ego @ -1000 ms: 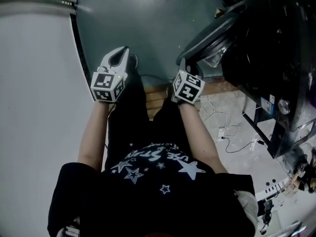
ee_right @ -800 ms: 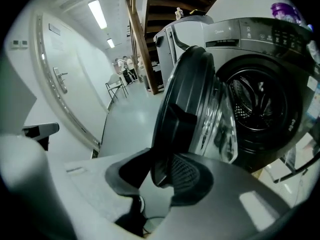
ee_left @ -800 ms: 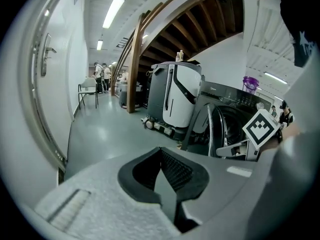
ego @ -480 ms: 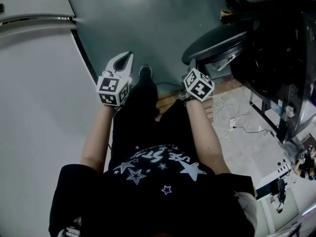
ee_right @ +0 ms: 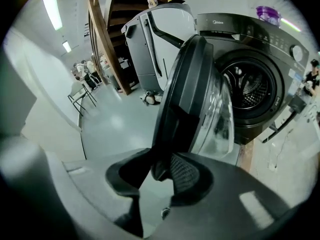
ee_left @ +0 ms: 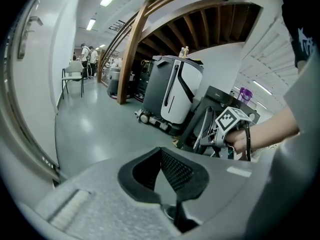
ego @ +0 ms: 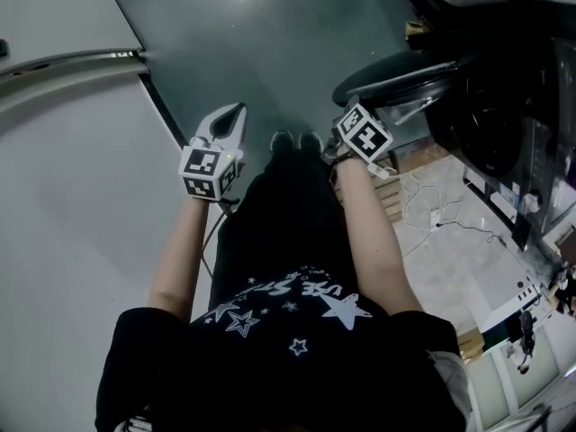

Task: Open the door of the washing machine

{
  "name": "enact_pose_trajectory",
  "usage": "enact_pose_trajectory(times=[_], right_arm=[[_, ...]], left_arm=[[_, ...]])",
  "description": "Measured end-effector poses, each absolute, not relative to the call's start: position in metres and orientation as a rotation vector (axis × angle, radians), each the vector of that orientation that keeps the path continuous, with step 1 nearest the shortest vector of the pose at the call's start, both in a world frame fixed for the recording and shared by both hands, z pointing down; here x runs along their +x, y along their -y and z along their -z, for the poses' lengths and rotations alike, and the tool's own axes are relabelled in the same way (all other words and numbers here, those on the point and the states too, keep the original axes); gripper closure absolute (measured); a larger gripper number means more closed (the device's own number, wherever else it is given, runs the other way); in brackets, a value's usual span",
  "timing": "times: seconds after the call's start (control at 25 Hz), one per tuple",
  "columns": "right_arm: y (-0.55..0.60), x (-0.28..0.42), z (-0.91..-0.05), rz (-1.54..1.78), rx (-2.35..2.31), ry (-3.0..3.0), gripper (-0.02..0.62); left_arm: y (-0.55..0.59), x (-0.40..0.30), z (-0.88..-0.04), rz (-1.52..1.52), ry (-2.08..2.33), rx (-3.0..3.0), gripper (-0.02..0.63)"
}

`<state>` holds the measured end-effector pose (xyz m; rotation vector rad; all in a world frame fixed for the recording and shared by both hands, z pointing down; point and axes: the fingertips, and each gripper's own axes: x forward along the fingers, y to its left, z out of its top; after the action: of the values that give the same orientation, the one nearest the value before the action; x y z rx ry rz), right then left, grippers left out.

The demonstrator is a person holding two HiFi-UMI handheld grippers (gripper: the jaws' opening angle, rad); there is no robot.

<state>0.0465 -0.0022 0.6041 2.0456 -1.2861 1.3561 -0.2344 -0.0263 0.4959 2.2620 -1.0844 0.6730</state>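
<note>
The black front-loading washing machine stands at the right, its drum exposed. Its round door with a clear glass bowl hangs open and shows edge-on in the head view. My right gripper has the door's dark rim between its pads, closed on it; from above it sits at the door's near edge. My left gripper is open with only grey floor between its pads, held apart from the door on the left.
A white wall with a long metal rail runs along the left. White cables lie on the pale floor by the washer's wooden base. Farther off stand a white-and-black machine, a wooden post and a chair.
The door's edge and my right gripper have shifted together up and to the right in the head view, and the marker cube has rolled. My left gripper has drifted slightly right.
</note>
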Motion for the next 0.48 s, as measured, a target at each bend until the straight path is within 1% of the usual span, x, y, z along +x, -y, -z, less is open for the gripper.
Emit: enact_pose_trajectory(times=[0.28, 0.48], right_arm=[[0.065, 0.019, -0.603, -1.42, 2.137, 1.223, 0.474], [0.108, 0.008, -0.606, -1.51, 2.18, 1.134, 0.472]], left_arm=[[0.067, -0.254, -0.501, -0.703, 1.085, 2.25, 0.595], [0.116, -0.268, -0.501, -0.711, 1.103, 2.222, 0.595]])
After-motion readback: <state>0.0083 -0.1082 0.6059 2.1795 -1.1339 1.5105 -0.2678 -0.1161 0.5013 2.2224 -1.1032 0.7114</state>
